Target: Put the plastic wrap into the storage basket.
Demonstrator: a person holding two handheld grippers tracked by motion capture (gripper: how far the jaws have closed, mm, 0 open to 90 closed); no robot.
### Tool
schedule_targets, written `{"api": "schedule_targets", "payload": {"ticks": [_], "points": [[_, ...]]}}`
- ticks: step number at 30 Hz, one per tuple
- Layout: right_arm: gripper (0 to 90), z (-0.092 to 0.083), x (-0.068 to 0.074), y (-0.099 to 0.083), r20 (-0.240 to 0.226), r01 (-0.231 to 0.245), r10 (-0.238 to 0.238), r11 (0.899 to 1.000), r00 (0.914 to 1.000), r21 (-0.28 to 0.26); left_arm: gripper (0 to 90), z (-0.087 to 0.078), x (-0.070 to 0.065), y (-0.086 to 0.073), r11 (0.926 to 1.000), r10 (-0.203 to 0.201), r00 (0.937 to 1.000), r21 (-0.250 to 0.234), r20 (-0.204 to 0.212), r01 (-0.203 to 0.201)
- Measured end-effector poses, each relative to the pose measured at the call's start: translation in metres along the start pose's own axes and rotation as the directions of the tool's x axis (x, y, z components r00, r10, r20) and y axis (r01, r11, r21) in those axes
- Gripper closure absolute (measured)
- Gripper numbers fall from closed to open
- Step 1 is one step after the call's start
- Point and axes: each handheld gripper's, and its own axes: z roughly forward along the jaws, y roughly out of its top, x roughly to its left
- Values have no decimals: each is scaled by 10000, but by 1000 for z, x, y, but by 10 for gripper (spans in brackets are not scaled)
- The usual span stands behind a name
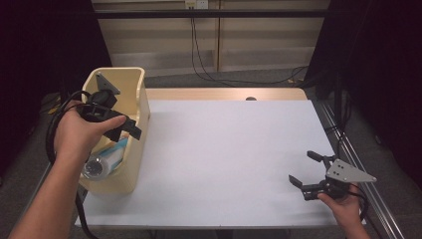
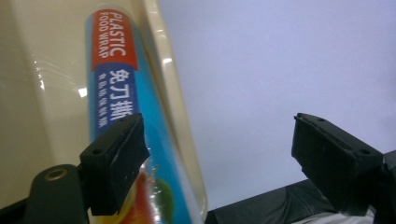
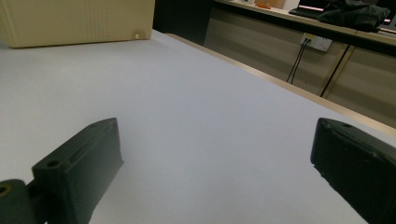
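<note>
A cream plastic bin [image 1: 137,107] stands at the table's left edge. Inside it lies a blue plastic food wrap box [image 1: 115,151] [image 2: 112,88] beside a clear bottle [image 1: 93,168]. My left gripper [image 1: 124,132] [image 2: 233,158] hovers over the bin's right wall [image 2: 175,107], open and holding nothing; one jaw is above the wrap box, the other above the table. My right gripper [image 1: 302,167] [image 3: 215,172] rests low near the table's front right, open and empty, pointing across the table toward the bin [image 3: 74,21].
A white sheet [image 1: 229,154] covers the table, with a wooden strip [image 1: 224,93] at its far edge. Cables [image 1: 204,64] hang down the back wall. A metal rail [image 1: 358,159] runs along the right side.
</note>
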Motion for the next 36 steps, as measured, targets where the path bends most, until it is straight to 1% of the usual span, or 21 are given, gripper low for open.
{"api": "schedule_targets", "payload": {"ticks": [2, 4, 5, 6, 8, 9, 13, 14, 16, 17, 18, 19, 21, 23, 26, 27, 28, 29, 32, 33, 36], "points": [[13, 0, 0, 0, 1, -4, 4, 10000, 10000, -9, 176, 1, -3, 0, 10000, 72, 10000, -28, 16, -72], [13, 0, 0, 0, -4, 5, -5, 10000, 10000, -2, 174, 1, -10, 2, 9995, 313, 9994, 1, 124, -313], [13, 0, 0, 0, -7, 2, -2, 10000, 10000, 2, 174, 2, -13, 3, 9993, 373, 9992, -89, 137, -371], [13, 0, 0, 0, -6, 4, -4, 10000, 10000, 2, 174, 2, -15, 3, 9990, 450, 9989, 9, 156, -450], [13, -1, 0, 0, -11, 1, -1, 10000, 10000, -3, 173, 3, -17, 4, 9988, 493, 9986, -6, 193, -493], [13, -1, 0, 0, -1, -8, 8, 10000, 10000, -1, 171, 5, -22, 4, 9979, 645, 9977, -8, 216, -645], [13, -1, 0, 0, -1, 46, -46, 10000, 10000, -27, 171, 8, -27, 5, 9971, 765, 9966, 32, 299, -766], [13, -1, 0, 0, -9, 44, -44, 10000, 10000, -24, 171, 11, -31, 5, 9955, 946, 9948, 69, 369, -949], [13, -1, 0, 0, -21, 12, -12, 10000, 10000, -19, 171, 13, -34, 5, 9954, 953, 9947, 60, 386, -956], [13, -1, 0, 0, -24, 16, -17, 10000, 10000, -6, 170, 15, -37, 5, 9935, 1113, 9929, 203, 423, -1122], [13, -1, 0, 0, -24, 16, -17, 10000, 10000, -6, 171, 15, -37, 5, 9935, 1113, 9929, 203, 423, -1122], [13, -1, 0, 0, -17, 12, -12, 10000, 10000, -23, 171, 17, -38, 5, 9920, 1215, 9916, 280, 448, -1228], [13, -1, 0, 0, -16, 39, -39, 10000, 10000, -30, 169, 21, -42, 5, 9917, 1256, 9908, 200, 497, -1267], [13, -1, 0, 0, 3, 37, -37, 10000, 10000, -32, 169, 28, -48, 6, 9896, 1389, 9883, 281, 634, -1409], [13, -1, 0, 0, -4, 26, -26, 10000, 10000, -20, 168, 32, -52, 6, 9876, 1509, 9862, 338, 684, -1535], [13, -1, 0, 0, -18, 45, -45, 10000, 10000, -34, 168, 37, -56, 5, 9862, 1589, 9844, 339, 755, -1618], [13, -1, 0, 0, -18, 45, -45, 10000, 10000, -34, 168, 37, -56, 5, 9862, 1589, 9844, 339, 755, -1618], [13, -1, 0, 0, -26, 51, -51, 10000, 10000, -40, 168, 40, -59, 6, 9843, 1703, 9822, 334, 798, -1733], [13, -1, 0, 0, -28, 46, -46, 10000, 10000, -44, 168, 45, -62, 5, 9829, 1760, 9802, 379, 911, -1800], [13, -1, 0, 0, -26, 35, -36, 10000, 10000, -29, 167, 50, -65, 5, 9806, 1878, 9778, 391, 927, -1920], [13, -1, 0, 0, -31, 25, -25, 10000, 10000, -23, 165, 54, -68, 4, 9793, 1928, 9764, 427, 974, -1976]]}}
